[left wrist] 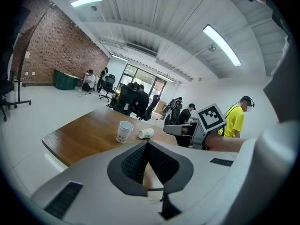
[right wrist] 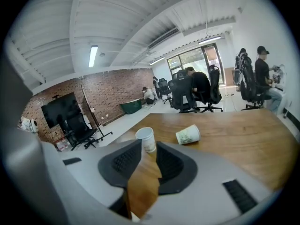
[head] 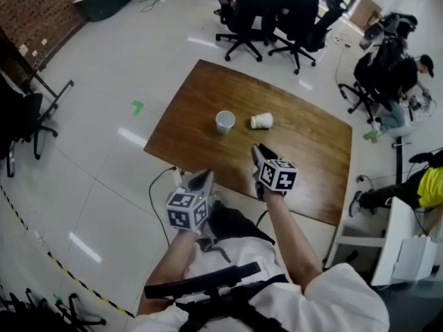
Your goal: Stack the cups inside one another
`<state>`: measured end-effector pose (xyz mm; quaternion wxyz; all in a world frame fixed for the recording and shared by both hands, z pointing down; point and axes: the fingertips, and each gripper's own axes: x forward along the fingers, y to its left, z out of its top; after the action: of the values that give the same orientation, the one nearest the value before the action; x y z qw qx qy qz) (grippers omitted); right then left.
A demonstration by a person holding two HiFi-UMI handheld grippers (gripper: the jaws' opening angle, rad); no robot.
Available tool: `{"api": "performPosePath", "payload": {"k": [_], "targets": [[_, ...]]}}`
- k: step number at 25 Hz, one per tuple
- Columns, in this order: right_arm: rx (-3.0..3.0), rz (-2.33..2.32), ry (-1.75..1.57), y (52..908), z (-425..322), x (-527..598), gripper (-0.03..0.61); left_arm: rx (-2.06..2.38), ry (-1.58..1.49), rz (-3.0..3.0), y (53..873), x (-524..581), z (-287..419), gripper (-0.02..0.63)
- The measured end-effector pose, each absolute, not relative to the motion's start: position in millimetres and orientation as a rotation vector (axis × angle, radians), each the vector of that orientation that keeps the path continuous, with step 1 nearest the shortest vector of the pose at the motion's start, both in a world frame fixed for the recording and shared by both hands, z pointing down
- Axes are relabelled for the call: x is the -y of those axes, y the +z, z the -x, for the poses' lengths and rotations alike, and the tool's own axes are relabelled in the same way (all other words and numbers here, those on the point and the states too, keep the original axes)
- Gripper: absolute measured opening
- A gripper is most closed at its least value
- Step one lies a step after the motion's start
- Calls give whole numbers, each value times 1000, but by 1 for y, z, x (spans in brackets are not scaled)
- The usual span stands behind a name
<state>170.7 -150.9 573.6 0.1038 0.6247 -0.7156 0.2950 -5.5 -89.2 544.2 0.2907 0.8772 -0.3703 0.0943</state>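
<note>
Cups lie apart mid-tabletop (head: 311,158): upright cup (head: 225,122), tipped cup (head: 261,121); right gripper (head: 259,151) gapes empty, left gripper (head: 206,177) pinched shut; squeeze walls gently.

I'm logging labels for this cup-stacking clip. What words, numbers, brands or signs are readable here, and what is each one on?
No text reads clearly in any view.
Tipped cup: faint green print, too small to read.
Upright cup: nothing legible.
Left marker cube and right marker cube: black-and-white square patterns, no letters.
Green floor mark: a bent shape, no writing.
</note>
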Motion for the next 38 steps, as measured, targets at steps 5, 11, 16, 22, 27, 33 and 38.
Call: {"api": "performPosePath", "payload": {"k": [5,11,16,22,27,33,38], "targets": [[2086,-1879,879,574,-200,121,125,935,272,-2346,547,67,-18,-9],[2104,-1897,868,573,-247,117,153,887,325,-2387,549,56,-59,-9],[2137,-1876,888,571,-282,148,178,864,352,-2413,545,75,-96,-9],[2164,-1825,886,576,-313,180,181,859,354,-2422,543,98,-137,-9],[2177,-1737,910,595,-327,201,179,857,375,-2414,550,110,-162,-9],[2197,-1622,980,622,-338,225,179,859,408,-2388,562,122,-184,-9],[2228,-1514,1068,645,-338,243,179,856,443,-2371,570,132,-196,-9]]}}
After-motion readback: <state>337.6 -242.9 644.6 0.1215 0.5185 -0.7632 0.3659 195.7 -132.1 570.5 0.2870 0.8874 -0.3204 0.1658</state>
